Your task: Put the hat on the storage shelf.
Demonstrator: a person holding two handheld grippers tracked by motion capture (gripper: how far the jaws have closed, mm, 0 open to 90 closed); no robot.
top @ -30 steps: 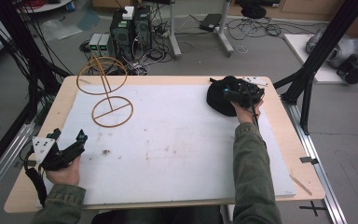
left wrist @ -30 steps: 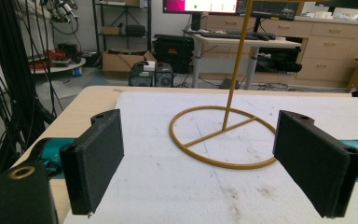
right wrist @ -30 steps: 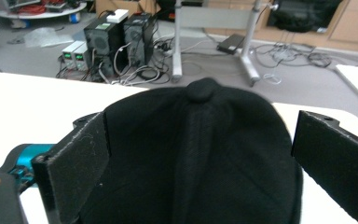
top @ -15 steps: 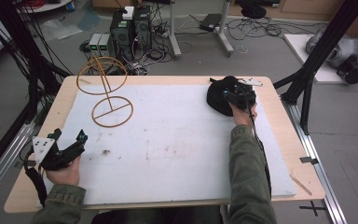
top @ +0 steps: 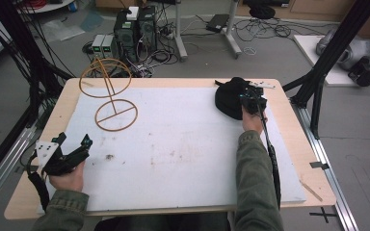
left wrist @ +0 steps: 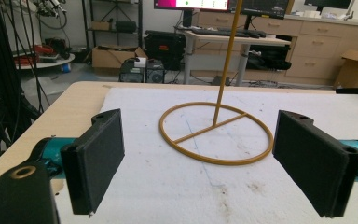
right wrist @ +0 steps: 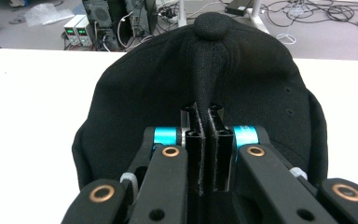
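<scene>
So rn the right gripper [right wrist: 206,154] has its jaws clamped tight on a pinch of fabric on the black cap [right wrist: 242,70], right along the seam that runs up to the button on top. The cap sits at the far right of the counter [top: 289,125], on the edge of the white foam sheet [top: 173,144], w/ the person's right hand [top: 252,121] just behind it. The left gripper [left wrist: 200,163] is parked near the front left corner w/ jaws spread wide and nothing between them, pointed at the base ring of the gold wire stand [left wrist: 216,133], which is upright at the far left, well apart from the cap. My read: this is the grab step, and the cap looks like it's headed for that stand, prob onto the top hoop [top: 105,77], tho that's a guess. Next move imo is lift straight up so the brim clears the foam, carry it across to the left w/o letting the fabric slip out of that thin pinch, then bring it down over the hoop. Left gripper could steady the stand bc it looks light and tippy, can't tell how stable it is really.
</scene>
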